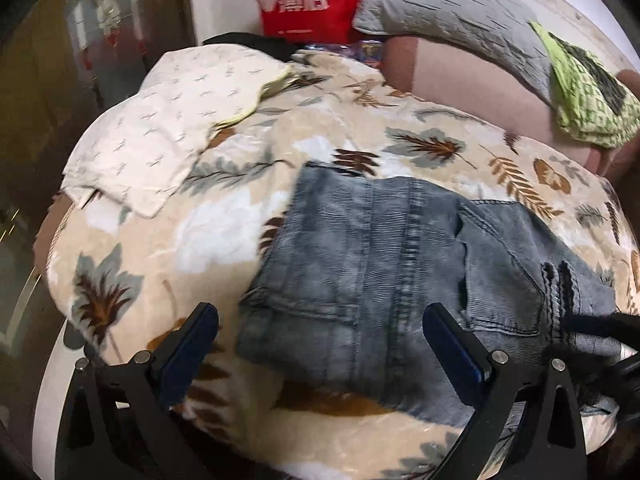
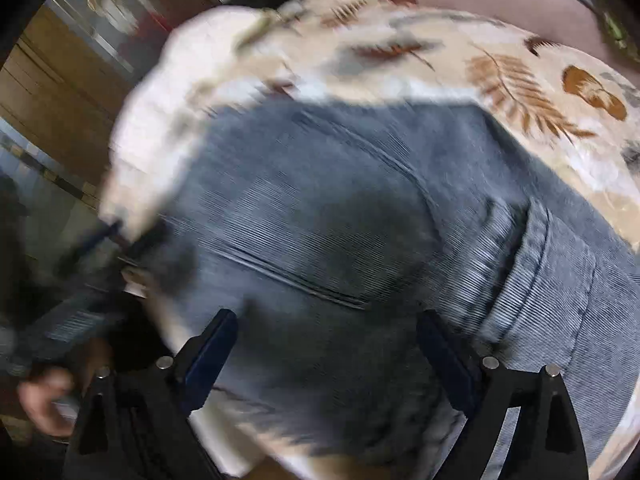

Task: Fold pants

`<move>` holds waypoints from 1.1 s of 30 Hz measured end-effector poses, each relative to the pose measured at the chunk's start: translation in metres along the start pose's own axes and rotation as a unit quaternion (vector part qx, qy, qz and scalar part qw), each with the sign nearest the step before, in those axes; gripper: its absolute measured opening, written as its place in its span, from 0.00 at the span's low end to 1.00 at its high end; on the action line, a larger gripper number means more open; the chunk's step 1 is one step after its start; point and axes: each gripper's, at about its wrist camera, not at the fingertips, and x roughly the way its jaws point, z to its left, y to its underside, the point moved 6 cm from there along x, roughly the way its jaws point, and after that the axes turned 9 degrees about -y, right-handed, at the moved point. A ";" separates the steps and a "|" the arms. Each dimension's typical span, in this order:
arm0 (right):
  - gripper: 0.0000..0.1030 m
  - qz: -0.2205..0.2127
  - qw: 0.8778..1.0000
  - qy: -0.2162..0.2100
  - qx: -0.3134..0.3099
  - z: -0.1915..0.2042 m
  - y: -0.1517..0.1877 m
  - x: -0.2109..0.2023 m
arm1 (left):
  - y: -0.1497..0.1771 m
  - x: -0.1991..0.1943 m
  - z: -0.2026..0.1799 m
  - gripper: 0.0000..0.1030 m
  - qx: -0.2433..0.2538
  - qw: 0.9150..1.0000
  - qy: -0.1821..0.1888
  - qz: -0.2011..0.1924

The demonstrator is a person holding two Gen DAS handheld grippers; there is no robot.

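Note:
Grey-blue corduroy pants (image 1: 380, 248) lie folded on a beige leaf-print blanket (image 1: 168, 248) covering the bed. My left gripper (image 1: 320, 320) is open and empty, hovering over the pants' near left edge. The other gripper shows blurred at the right edge of the left wrist view (image 1: 600, 332), above the pants. In the right wrist view the pants (image 2: 340, 220) fill the middle. My right gripper (image 2: 326, 328) is open and empty just above them. The left gripper (image 2: 112, 240) shows blurred at the left there, over the pants' left edge.
A folded white patterned garment (image 1: 160, 128) lies on the blanket at the far left. A red bag (image 1: 312, 0), a grey pillow (image 1: 460, 12) and a green checked cloth (image 1: 584, 92) sit at the head of the bed. The bed's left edge drops to the floor (image 1: 24, 200).

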 end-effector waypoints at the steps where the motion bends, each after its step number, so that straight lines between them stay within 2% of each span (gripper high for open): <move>1: 0.90 -0.020 1.000 0.008 -0.006 0.003 -0.003 -0.011 | 0.000 -0.001 0.003 0.99 -0.005 1.000 0.000 0.001; 4: 0.90 -0.081 0.997 0.010 -0.004 -0.001 0.000 -0.041 | 0.003 -0.003 0.011 0.99 -0.014 1.000 -0.002 0.008; 7: 0.90 -0.151 0.988 0.029 0.023 -0.025 0.003 -0.067 | 0.010 -0.005 0.020 0.99 -0.031 0.999 0.008 0.021; 10: 0.90 -0.207 0.975 0.061 0.057 -0.050 0.014 -0.088 | 0.019 -0.010 0.036 0.99 -0.085 0.995 0.037 0.030; 12: 0.90 -0.228 0.969 0.062 0.069 -0.066 0.019 -0.101 | 0.025 -0.008 0.044 0.99 -0.126 0.988 0.078 0.049; 16: 0.90 -0.230 0.966 0.051 0.101 -0.091 0.026 -0.107 | 0.032 0.000 0.042 0.99 -0.170 0.972 0.132 0.095; 18: 0.90 -0.223 0.966 0.043 0.121 -0.099 0.029 -0.103 | 0.037 0.008 0.035 0.99 -0.198 0.958 0.166 0.125; 21: 0.90 -0.218 0.967 0.027 0.131 -0.104 0.032 -0.098 | 0.042 0.022 0.027 0.99 -0.233 0.939 0.196 0.160; 26: 0.90 -0.215 0.969 0.032 0.118 -0.099 0.035 -0.093 | 0.032 0.045 0.019 0.98 -0.260 0.924 0.220 0.175; 31: 0.90 -0.205 0.970 0.039 0.122 -0.102 0.038 -0.085 | 0.017 0.051 0.019 0.97 -0.266 0.927 0.224 0.143; 32: 0.90 -0.203 0.970 0.039 0.125 -0.103 0.039 -0.083 | 0.014 0.051 0.019 0.95 -0.268 0.927 0.225 0.137; 33: 0.90 -0.203 0.970 0.038 0.126 -0.103 0.039 -0.082 | 0.011 0.051 0.020 0.86 -0.270 0.926 0.228 0.131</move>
